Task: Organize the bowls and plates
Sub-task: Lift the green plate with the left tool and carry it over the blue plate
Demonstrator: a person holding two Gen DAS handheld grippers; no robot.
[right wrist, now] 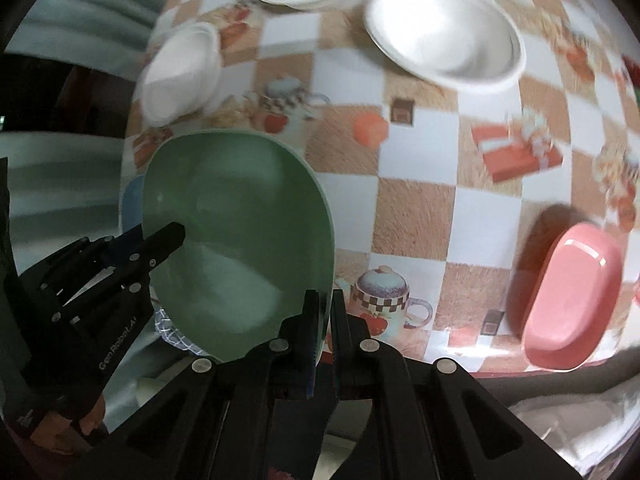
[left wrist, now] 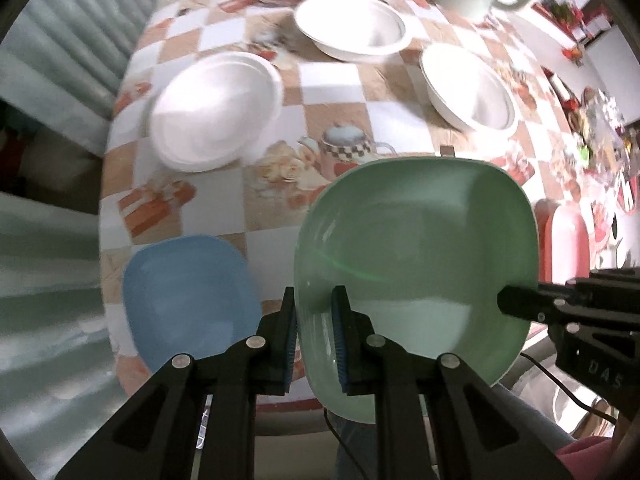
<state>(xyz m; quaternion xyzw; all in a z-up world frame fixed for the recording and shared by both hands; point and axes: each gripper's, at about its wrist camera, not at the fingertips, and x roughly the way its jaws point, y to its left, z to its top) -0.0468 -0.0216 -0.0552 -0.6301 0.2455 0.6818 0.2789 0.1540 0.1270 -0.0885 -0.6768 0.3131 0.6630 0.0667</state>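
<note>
- The left gripper [left wrist: 314,336] is pinching the near-left rim of the green plate [left wrist: 416,252], its jaws nearly closed with the rim between the blue pads.
- The right gripper [right wrist: 325,334] is clamping the opposite rim of the same plate, its jaws drawn in tight with only the plate edge between them.
- The green plate is being carried in the air over the near edge of the table [left wrist: 332,92], tilted, with both grippers sharing its weight.
- A blue plate [left wrist: 188,292] is lying flat on the checked cloth just to the left of the green one, and a pink plate [right wrist: 572,296] is sitting near the table edge on the right.
- Judging from this layout, the step in hand is probably stacking the coloured plates, with the blue plate the likely landing spot.
- To do this well, the person should be keeping both grips level with each other, so the plate is not twisting between the pads.
- The plate should be coming down flat and centred, corners matching the plate beneath, before either grip is loosened.
- Loosening one side early is risking a slide off the smooth rim, so both should be letting go together once the plate is resting.
- A stack of white plates [left wrist: 218,110] and two white bowls [left wrist: 352,26] [left wrist: 470,88] are waiting farther back, well apart from the carried plate.
- Both views are blurred at the far side, so the exact count in the white stack cannot be told.
</note>
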